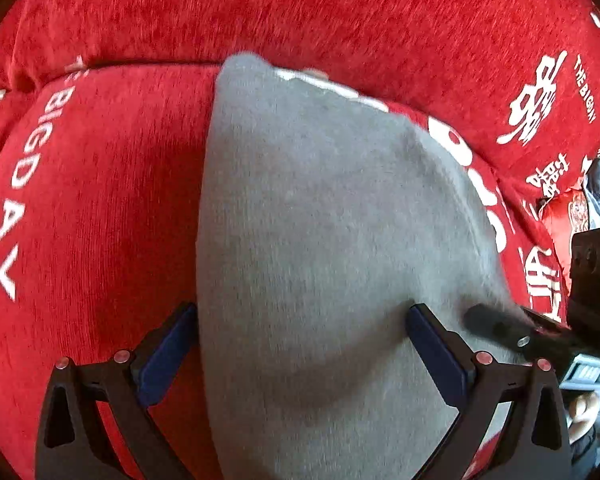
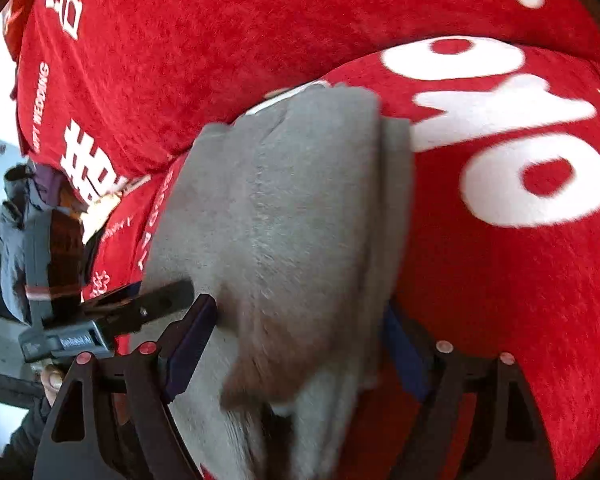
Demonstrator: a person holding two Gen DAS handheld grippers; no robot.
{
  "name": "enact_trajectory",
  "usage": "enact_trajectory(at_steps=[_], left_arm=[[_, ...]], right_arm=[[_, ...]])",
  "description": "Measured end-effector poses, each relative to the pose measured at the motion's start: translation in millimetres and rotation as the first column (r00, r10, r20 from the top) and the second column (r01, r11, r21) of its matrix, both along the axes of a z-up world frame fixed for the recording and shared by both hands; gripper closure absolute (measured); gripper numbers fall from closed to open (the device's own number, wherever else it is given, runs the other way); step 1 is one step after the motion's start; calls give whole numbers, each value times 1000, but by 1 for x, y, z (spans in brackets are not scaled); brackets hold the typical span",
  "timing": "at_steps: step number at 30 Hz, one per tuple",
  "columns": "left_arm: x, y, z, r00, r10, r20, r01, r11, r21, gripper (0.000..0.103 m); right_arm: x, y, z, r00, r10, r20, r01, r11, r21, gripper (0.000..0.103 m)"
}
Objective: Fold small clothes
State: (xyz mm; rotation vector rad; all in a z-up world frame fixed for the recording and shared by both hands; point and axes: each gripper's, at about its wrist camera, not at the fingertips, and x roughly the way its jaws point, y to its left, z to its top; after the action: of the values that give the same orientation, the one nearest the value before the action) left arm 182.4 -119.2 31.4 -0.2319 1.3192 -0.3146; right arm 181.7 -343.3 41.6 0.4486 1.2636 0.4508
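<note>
Both claws, left (image 1: 300, 344) and right (image 2: 300, 340), are held wide apart over a grey garment (image 1: 320, 220) (folded, apparently), which is laid on a red sofa (image 1: 100, 200); nothing is gripped.

Left gripper (image 1: 300, 332): black plastic two-finger frame with triangular cut-outs, dark blue rectangular pads (image 1: 168, 356) on the inner faces, round red-and-silver screw heads (image 1: 122, 357) at the pivots. Right gripper (image 2: 300, 332): same black frame, blue pads (image 2: 190, 344) and red screw heads (image 2: 147, 347). Person: a dark sleeve cuff (image 2: 24, 438) showed at the frame edge.
</note>
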Motion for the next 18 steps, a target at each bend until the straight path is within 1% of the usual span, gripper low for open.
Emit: enact_trajectory(at_steps=[2,3,4,5,7,8,9,10,11,12,14,18], left_arm=[[0,-7,1,1000,-17,12,17,1000,6,0],[-1,-12,2,999,-32,22,32,999,14,1],[-3,-16,3,999,-38,34,37,999,34,2],[-4,-19,4,998,-45,47,42,998,48,5],[-7,-21,8,997,-45,68,42,998,51,13],[-7,-21,10,996,-48,78,45,998,51,22],[-9,-21,13,994,-55,90,51,997,51,32],[-10,-21,17,993,-66,101,61,997,51,37],[-11,-21,21,991,-78,110,72,996,53,47],[-12,-22,24,990,-87,115,81,995,57,52],[-12,-21,27,989,-95,112,89,994,61,54],[-15,-14,38,992,-75,102,72,997,31,58]], right_arm=[[0,10,2,1000,22,20,-21,999,-31,19],[0,13,3,999,29,29,-27,998,-48,21],[-1,15,4,999,38,36,-36,998,-57,27],[-1,16,5,998,40,39,-38,998,-58,30],[-1,16,7,999,31,44,-29,999,-44,46],[-2,14,8,999,27,44,-25,999,-33,51],[-3,13,11,999,22,49,-21,999,-25,59],[-3,14,14,998,24,57,-22,999,-33,61],[-4,15,16,998,28,64,-25,999,-45,62],[-6,18,21,997,32,76,-28,998,-61,62],[-8,22,29,995,33,89,-27,997,-65,64],[-14,29,51,991,44,126,-37,998,-57,66]])
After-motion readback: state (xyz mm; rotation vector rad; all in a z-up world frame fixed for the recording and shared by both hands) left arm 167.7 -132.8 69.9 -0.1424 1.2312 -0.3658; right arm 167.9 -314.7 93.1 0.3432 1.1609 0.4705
